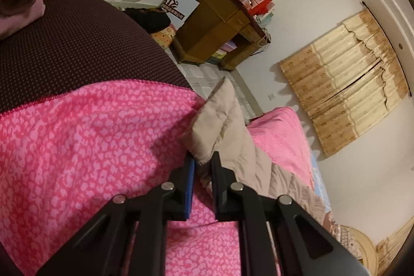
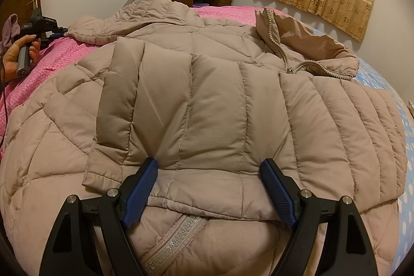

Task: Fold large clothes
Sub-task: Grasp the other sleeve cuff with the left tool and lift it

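Left tongs [image 1: 203,159] clamped on sleeve cuff [image 1: 207,144]

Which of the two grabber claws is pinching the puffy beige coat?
The left gripper: its jaws are closed on a sleeve end of the puffy beige quilted coat. The right gripper stands open above the coat.

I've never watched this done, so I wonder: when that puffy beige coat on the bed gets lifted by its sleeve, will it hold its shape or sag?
Probably sag: the coat is soft quilted padding, already creased where one sleeve is folded across. It looks light for its bulk. The left gripper pinches only the sleeve end, so the rest would likely trail.
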The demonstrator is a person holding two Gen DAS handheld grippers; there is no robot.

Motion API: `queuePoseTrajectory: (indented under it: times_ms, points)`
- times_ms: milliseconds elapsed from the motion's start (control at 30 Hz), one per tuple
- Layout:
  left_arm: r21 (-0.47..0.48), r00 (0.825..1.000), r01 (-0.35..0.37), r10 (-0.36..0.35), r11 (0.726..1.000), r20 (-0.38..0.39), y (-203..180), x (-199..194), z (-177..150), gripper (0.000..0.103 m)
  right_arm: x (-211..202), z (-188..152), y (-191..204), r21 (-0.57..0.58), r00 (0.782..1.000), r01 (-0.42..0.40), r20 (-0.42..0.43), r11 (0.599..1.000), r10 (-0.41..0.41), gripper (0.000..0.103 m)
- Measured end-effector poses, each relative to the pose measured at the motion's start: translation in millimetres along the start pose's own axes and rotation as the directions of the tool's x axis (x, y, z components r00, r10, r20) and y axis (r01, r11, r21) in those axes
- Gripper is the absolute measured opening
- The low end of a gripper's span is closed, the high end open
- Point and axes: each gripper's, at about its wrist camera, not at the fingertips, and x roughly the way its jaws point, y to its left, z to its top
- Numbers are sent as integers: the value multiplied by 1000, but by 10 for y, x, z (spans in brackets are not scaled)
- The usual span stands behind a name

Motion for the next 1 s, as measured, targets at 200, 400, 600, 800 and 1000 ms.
queuePoseTrajectory:
  times_ms: [200, 400, 600, 800, 1000]
  points:
    - [58, 999, 27, -29, 998, 29, -139, -78, 24, 7, 2, -3, 16, 3, 1000, 15, 2, 1000, -15, 83]
    - [137, 994, 59, -72, 989, 88, -439, -302, 114, 6, 5, 2, 28, 7, 1000, 23, 1, 1000, -23, 83]
    - [236, 977, 143, -175, 961, 123, -875, -568, 187, 6, 4, 15, 40, 7, 999, 33, -2, 999, -33, 84]
    - [341, 945, 245, -303, 908, 126, -1373, -830, 165, 6, -36, 32, 53, 10, 999, 49, -13, 999, -49, 84]
    - [440, 886, 375, -455, 816, 87, -1928, -1090, 62, 6, -223, 48, 39, 30, 997, 72, -3, 997, -72, 84]
